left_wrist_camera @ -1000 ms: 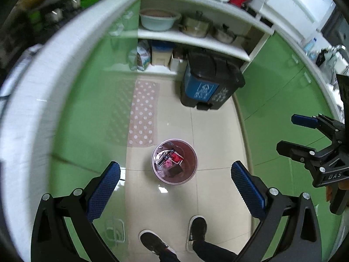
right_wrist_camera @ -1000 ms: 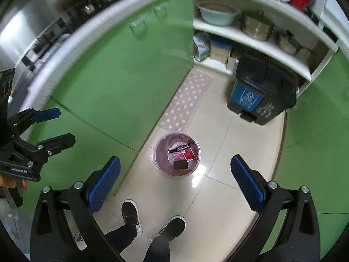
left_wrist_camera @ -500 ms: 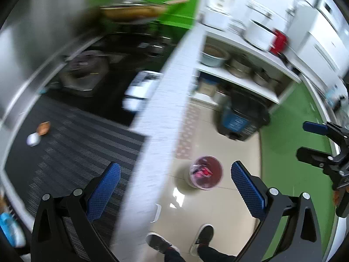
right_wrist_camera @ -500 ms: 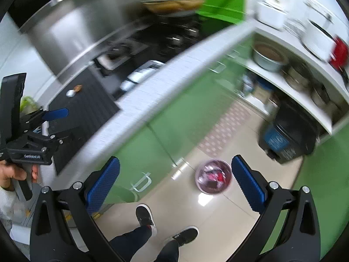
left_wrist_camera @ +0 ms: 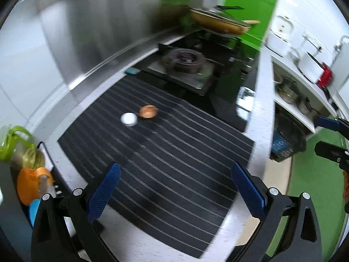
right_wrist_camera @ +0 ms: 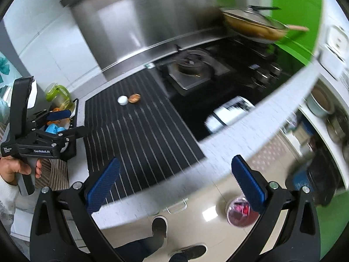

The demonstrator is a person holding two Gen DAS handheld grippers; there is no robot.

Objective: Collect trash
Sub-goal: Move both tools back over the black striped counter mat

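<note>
A small white round piece (left_wrist_camera: 129,119) and a brown crumpled piece (left_wrist_camera: 148,111) lie side by side on the black striped mat (left_wrist_camera: 170,152) on the counter; they also show in the right wrist view, white (right_wrist_camera: 122,100) and brown (right_wrist_camera: 134,98). A pink waste bin (right_wrist_camera: 240,212) with trash in it stands on the floor. My left gripper (left_wrist_camera: 174,192) is open and empty above the mat's near part. My right gripper (right_wrist_camera: 174,183) is open and empty over the counter's front edge.
A gas stove (left_wrist_camera: 185,65) with a lidded pan (left_wrist_camera: 220,21) stands behind the mat. Bottles and a green-lidded jar (left_wrist_camera: 19,144) crowd the left end. A dark pedal bin (left_wrist_camera: 285,137) stands below open shelves with pots. The person's shoes (right_wrist_camera: 159,227) are on the floor.
Both grippers have swung up and left from the floor bin to the countertop. The mat and the two small pieces have come into full view. Both stay open.
</note>
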